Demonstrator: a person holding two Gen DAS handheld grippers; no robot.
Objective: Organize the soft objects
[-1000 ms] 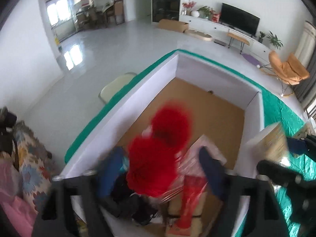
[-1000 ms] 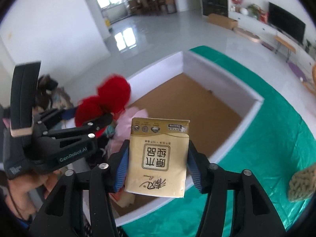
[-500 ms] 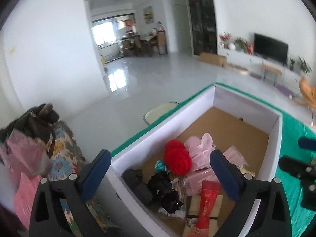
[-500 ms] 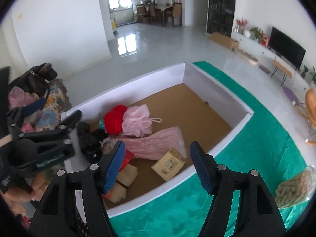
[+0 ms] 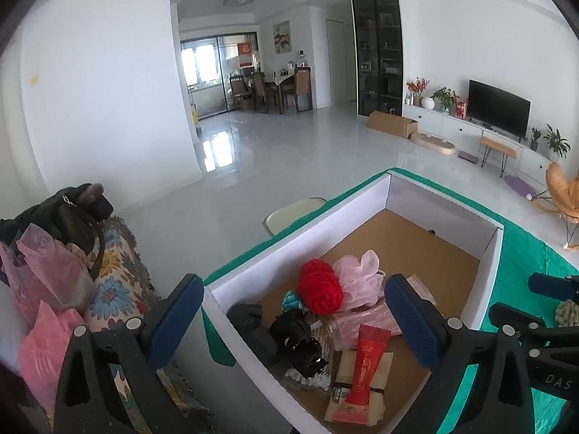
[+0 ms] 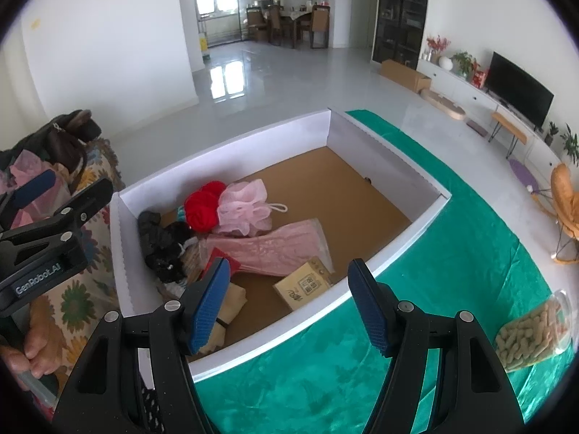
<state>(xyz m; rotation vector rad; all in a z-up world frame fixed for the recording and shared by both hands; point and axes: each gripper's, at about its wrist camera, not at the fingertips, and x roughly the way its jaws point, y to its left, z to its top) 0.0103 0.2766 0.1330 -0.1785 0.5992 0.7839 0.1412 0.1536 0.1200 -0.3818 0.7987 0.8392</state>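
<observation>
Both hand-held grippers, left gripper [image 5: 289, 316] and right gripper [image 6: 289, 303], hung with jaws apart and empty above the white box [image 6: 394, 242] on green cloth [image 6: 452, 253], where red yarn [image 6: 202, 208], a pink bath pouf [image 6: 246, 204] and a tissue pack [image 6: 304, 284] lay at the near-left end.

The tissue pack [image 6: 305, 285] lies in the box [image 6: 224, 155], yarn [image 6: 202, 207] behind it.

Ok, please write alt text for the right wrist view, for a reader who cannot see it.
A white box on a green cloth holds soft things: a red ball, a pink bath sponge, a tissue pack. The open right tongs are empty.
</observation>
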